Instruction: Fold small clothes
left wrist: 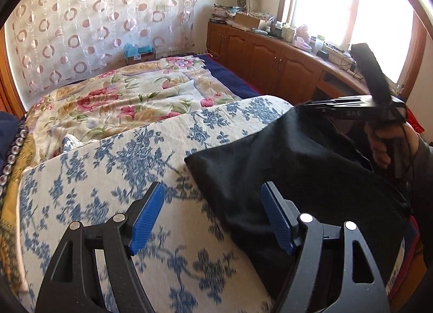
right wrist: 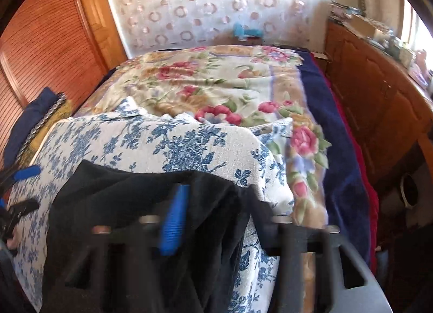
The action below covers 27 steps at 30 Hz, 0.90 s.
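Black soft cloth garment (left wrist: 284,177) lies at lower right on the blue-flowered white bedspread (left wrist: 108,177); left gripper (left wrist: 212,218) gapes wide beside it, right gripper (right wrist: 211,221) is clamped on its edge.

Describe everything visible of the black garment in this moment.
The black garment is a plain, matte, soft-looking dark cloth with no visible print. It lies partly on the blue-and-white floral cloth at the bed's near end, one corner pointing toward the bed's middle. Its right side is lifted and bunched in folds around the right hand-held gripper. The left hand-held gripper is open, one finger over the garment's edge.
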Motion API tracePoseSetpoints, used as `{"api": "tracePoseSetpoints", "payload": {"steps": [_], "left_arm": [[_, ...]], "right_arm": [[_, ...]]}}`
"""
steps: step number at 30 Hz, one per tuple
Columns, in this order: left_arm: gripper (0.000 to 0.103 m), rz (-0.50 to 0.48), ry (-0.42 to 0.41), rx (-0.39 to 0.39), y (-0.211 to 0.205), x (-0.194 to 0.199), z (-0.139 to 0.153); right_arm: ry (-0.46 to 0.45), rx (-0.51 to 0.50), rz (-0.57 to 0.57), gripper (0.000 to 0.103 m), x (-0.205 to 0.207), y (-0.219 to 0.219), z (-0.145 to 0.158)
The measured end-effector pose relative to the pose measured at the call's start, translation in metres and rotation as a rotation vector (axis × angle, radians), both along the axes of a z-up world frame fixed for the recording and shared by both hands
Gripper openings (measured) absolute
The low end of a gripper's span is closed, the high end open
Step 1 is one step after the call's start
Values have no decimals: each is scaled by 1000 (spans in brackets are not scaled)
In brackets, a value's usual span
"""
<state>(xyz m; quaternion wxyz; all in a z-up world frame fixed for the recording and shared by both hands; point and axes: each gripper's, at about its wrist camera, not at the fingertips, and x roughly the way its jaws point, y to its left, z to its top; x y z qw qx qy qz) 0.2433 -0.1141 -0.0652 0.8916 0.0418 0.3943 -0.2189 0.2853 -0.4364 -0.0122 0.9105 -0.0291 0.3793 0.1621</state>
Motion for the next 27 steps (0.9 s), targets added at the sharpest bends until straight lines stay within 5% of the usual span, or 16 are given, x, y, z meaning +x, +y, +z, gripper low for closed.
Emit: {"api": "tracePoseSetpoints", "payload": {"steps": [3,7,11,15,27], "left_arm": [[75,13,7,5,-1,14,-4],[75,21,30,-2,-1,28,-11],[75,18,40,2,-4,27,-13],[75,10,23,12,-6,15,-9],[75,-7,-37,6,-6,-39,12]], "right_arm": [[-53,-23,-65,7,1,-13,10],[-3,-5,-87,8,1,-21,-1],[7,-49,-98,36,8,-11,-5],[-23,0,-106,51,-4,-19,11],[-113,23,-72,58,-109,-28,33]]}}
